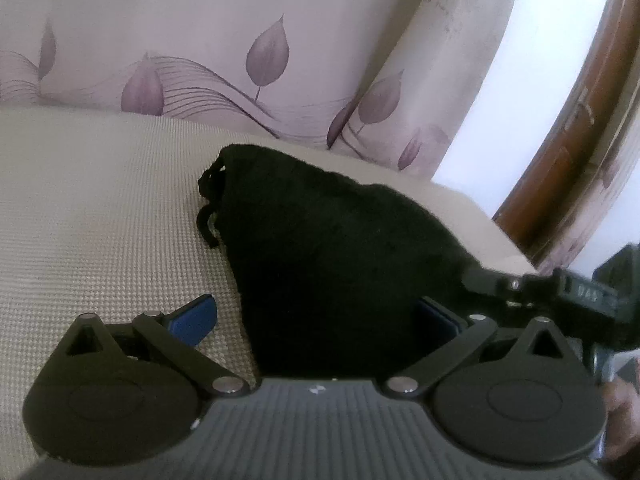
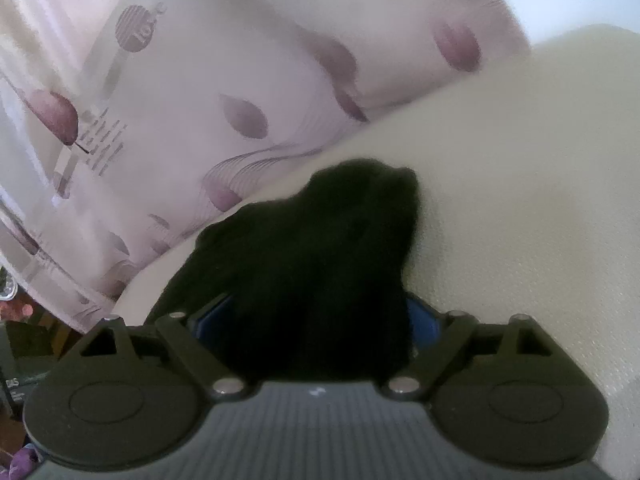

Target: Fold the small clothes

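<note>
A small black garment [image 1: 340, 264] lies bunched on a cream textured pad [image 1: 100, 220]. A looped cord sticks out at its far left corner. My left gripper [image 1: 320, 316] is open wide. Its left blue pad [image 1: 196, 316] rests on bare cream surface, and the garment's near end lies between the jaws, covering part of the right pad. In the right wrist view the same garment [image 2: 312, 256] fills the gap of my right gripper [image 2: 318, 320], which is open with both blue pads at the cloth's sides. One of the right gripper's fingers [image 1: 496, 280] reaches the garment's right corner.
A pale curtain with purple leaves [image 1: 240, 60] hangs just behind the pad's far edge. A brown wooden frame [image 1: 568, 128] curves up at the right. A hand [image 1: 620, 412] shows at the lower right. The cream surface [image 2: 520, 200] stretches to the right of the garment.
</note>
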Tool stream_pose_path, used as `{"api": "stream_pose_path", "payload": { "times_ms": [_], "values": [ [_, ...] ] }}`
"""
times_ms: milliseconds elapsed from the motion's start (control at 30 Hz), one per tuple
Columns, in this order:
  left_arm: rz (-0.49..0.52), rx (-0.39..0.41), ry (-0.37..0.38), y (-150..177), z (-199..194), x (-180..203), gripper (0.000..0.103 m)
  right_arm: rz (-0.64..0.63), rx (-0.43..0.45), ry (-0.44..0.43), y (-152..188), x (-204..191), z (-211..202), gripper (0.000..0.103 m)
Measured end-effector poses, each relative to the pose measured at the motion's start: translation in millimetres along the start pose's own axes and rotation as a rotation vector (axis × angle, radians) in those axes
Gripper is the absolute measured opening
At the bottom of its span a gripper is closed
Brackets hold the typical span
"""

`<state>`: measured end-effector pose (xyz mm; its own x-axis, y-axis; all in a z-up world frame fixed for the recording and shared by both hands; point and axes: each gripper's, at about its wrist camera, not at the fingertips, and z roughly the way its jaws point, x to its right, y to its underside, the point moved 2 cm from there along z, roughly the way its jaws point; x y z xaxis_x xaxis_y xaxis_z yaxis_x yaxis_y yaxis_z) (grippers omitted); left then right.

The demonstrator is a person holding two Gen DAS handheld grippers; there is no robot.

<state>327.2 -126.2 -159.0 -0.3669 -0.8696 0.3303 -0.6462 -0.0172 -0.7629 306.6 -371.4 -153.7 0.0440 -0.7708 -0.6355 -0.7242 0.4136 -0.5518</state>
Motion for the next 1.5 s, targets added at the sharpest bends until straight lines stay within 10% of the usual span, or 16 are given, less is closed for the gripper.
{"api": "stream_pose_path", "payload": {
  "times_ms": [1167,1500],
  "values": [
    [0.134,-0.027,-0.034,1.5,25.3,8.8,0.103,-0.138,-0.051,-0.010,-8.2,-17.9,30.7,0.102],
    [0.090,-0.008,0.080,1.8,24.6,0.4,0.081,-0.006,-0.070,-0.154,-14.7,2.3,28.7,0.102]
  ]
}}
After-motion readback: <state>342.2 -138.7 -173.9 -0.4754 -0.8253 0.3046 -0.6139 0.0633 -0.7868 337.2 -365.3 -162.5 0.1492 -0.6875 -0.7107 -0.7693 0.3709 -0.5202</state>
